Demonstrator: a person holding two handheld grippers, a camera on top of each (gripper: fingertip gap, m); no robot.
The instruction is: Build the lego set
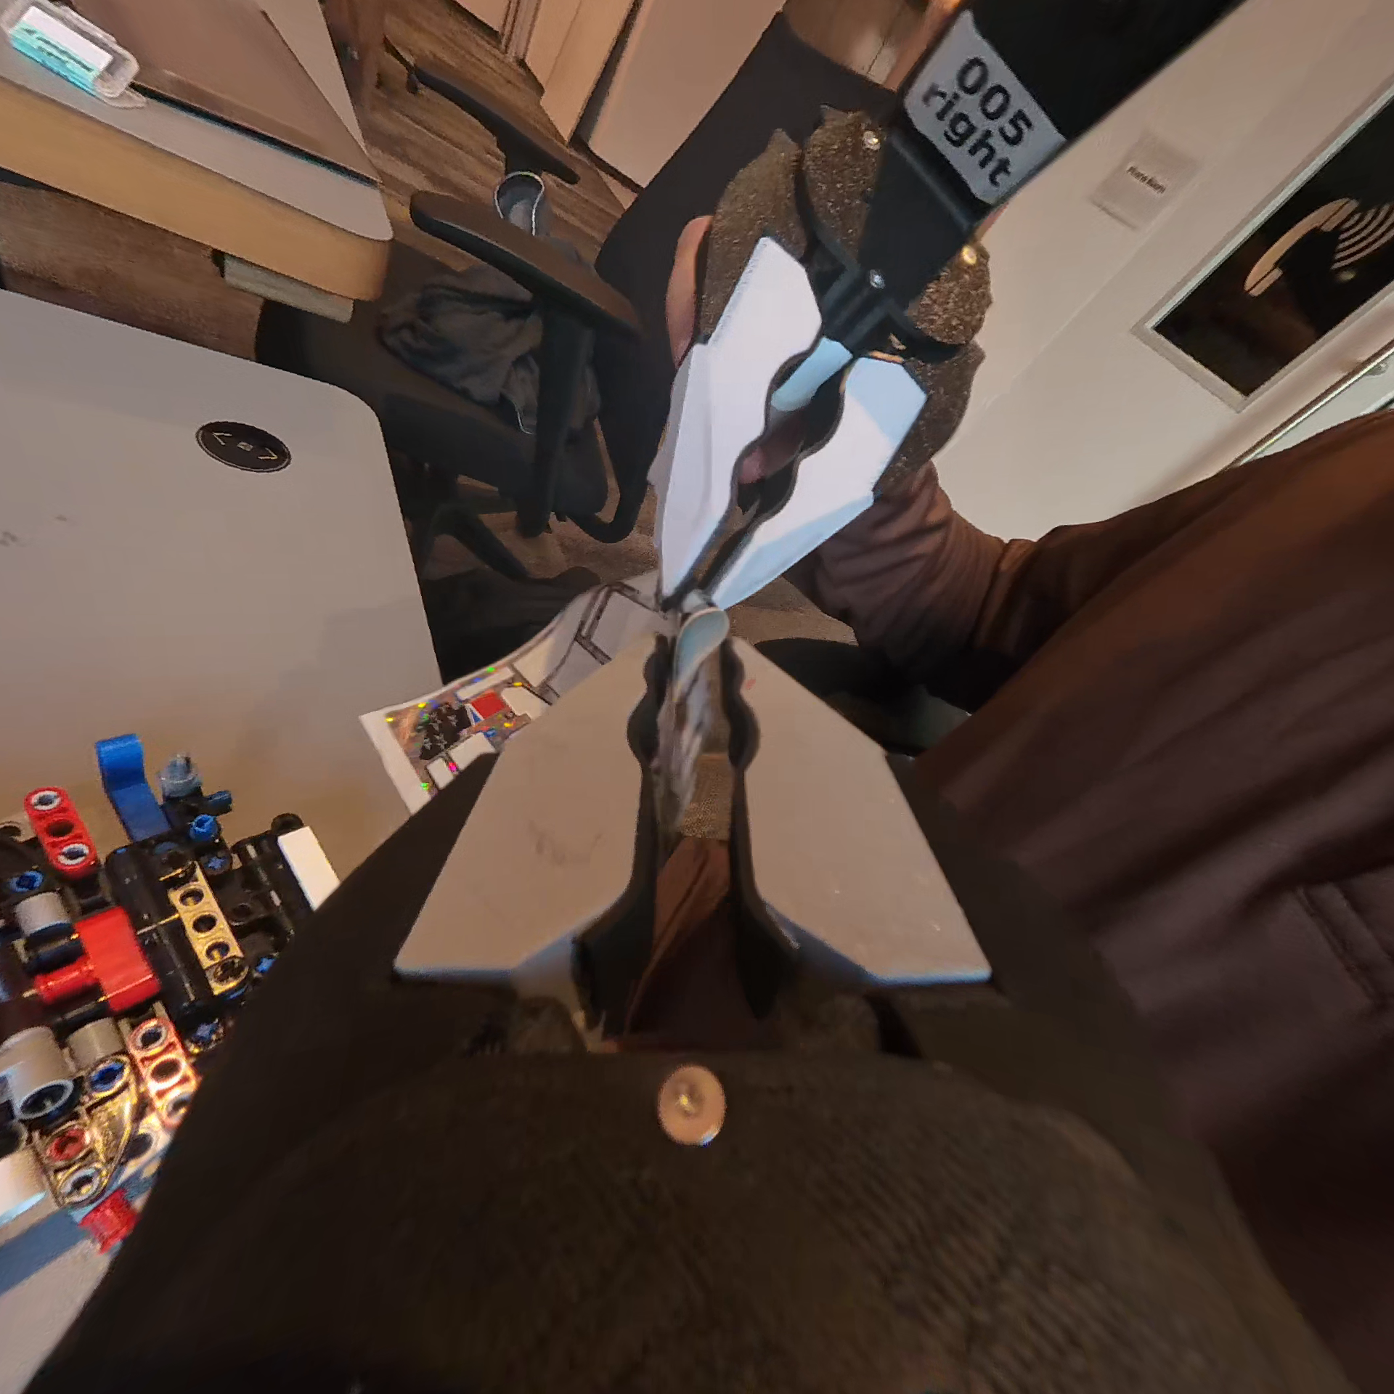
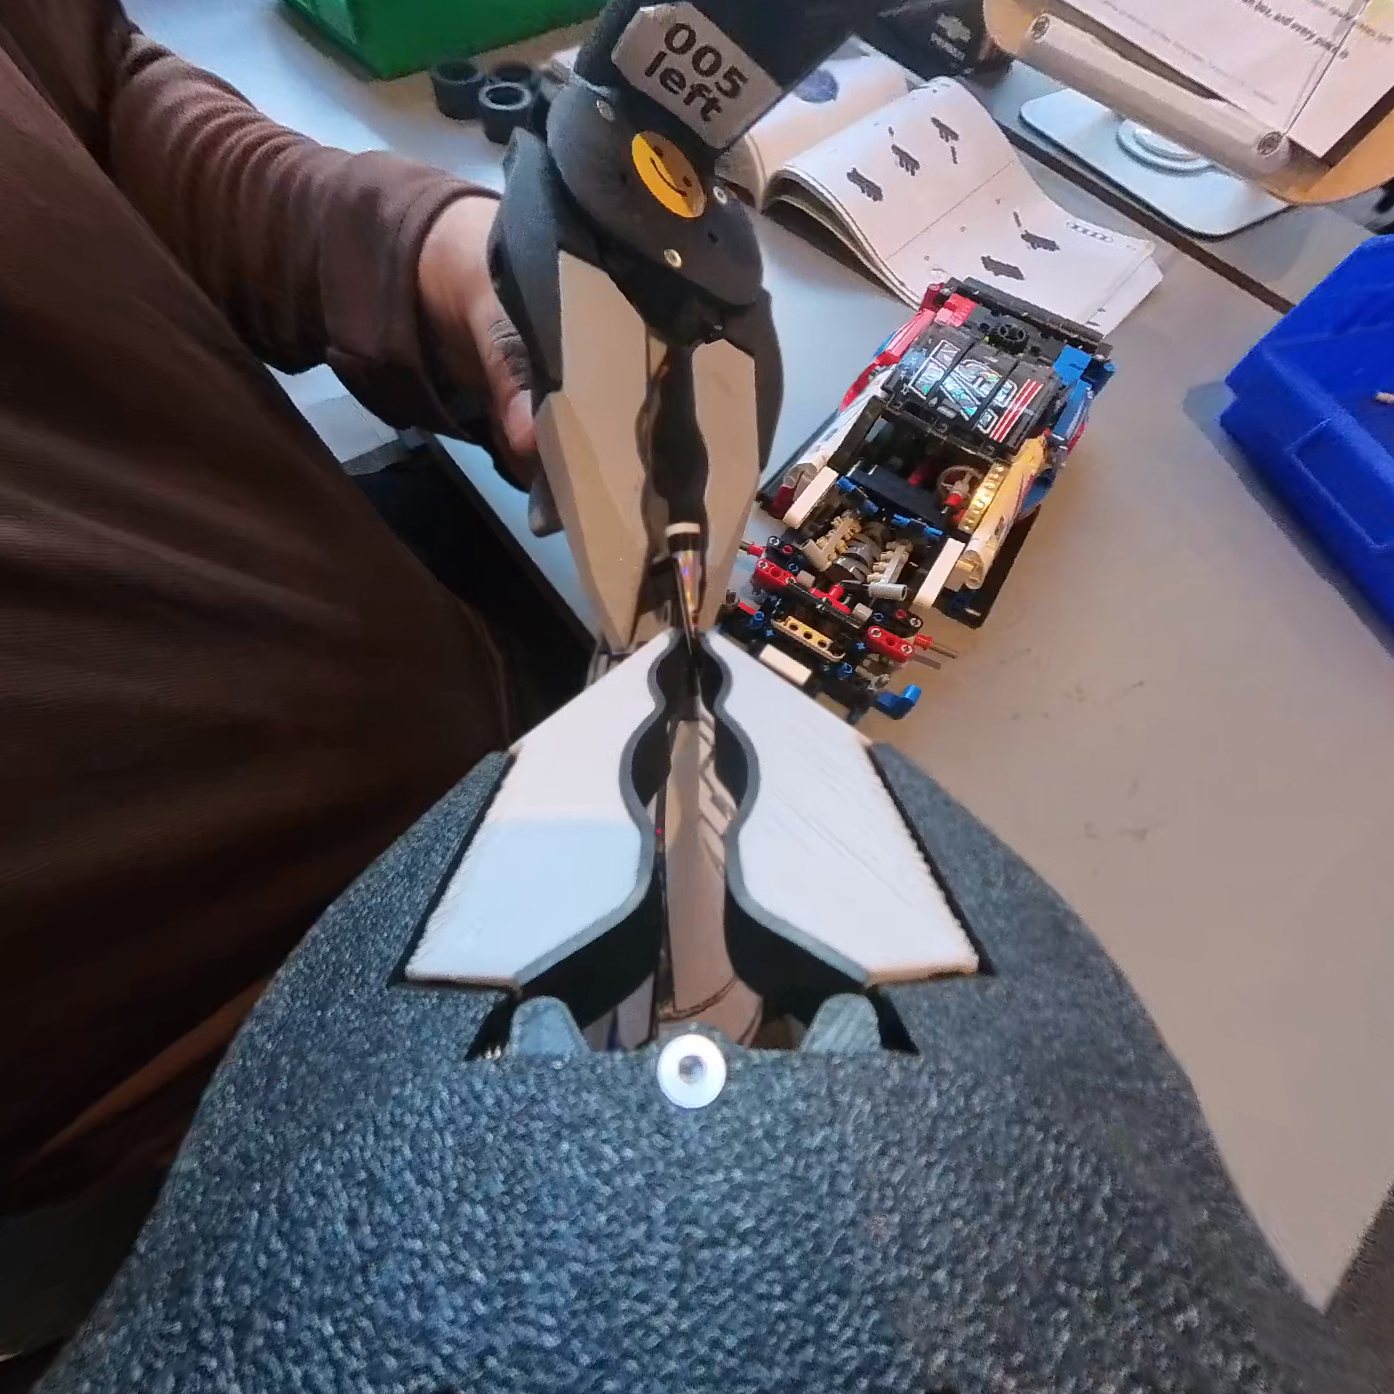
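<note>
Off the near edge of the grey table (image 2: 1131, 867), the left gripper (image 1: 683, 641) and the right gripper (image 2: 688, 650) met tip to tip over the person's brown sleeve (image 2: 226, 226); both sets of fingers were pressed nearly together, each pinching the same thin sticker sheet (image 1: 490, 716), which ran edge-on between them and curled out to the left; the half-built lego car (image 2: 943, 468) sat on the table beyond the fingertips, well apart from them; an open instruction booklet (image 2: 943, 173) lay behind it
</note>
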